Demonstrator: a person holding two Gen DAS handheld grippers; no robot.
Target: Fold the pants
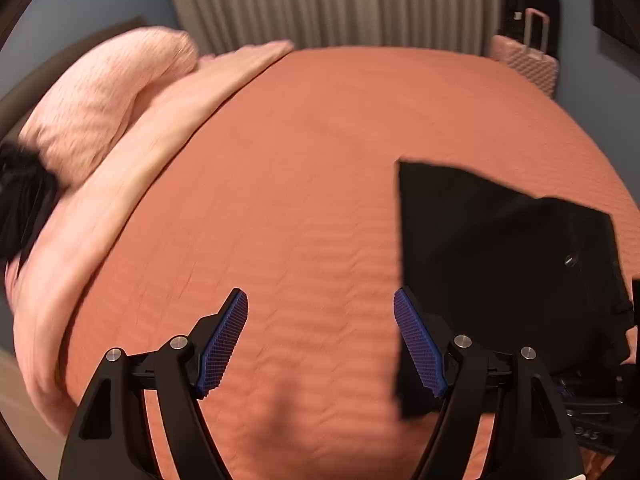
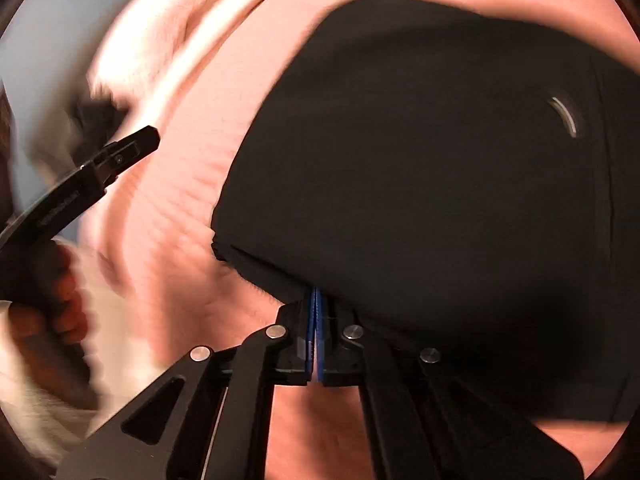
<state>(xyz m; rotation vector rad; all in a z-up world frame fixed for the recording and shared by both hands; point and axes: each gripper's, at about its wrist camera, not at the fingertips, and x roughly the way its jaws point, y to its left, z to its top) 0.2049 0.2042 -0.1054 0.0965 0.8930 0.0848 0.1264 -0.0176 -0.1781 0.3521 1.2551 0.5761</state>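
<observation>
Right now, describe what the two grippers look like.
The left gripper has black, curved linkage arms with triangular cut-outs and round silver pivot pins. Its fingers carry blue pads with a fine grid texture. The right gripper is built the same: black links, silver pins, blue pads. Seen from the right wrist, the left one's black arm bears small, unreadable lettering.

In the left wrist view the bed [image 1: 320, 152] fills the frame. A pillow [image 1: 108, 96] lies on it at upper left, with a rolled blanket [image 1: 132, 184] just below. The pants [image 1: 500, 260] lie on the bed at right, beside the left hand-held gripper [image 1: 320, 344]. A suitcase [image 1: 528, 60] stands behind the bed at upper right, a curtain [image 1: 340, 0] along the top.
</observation>
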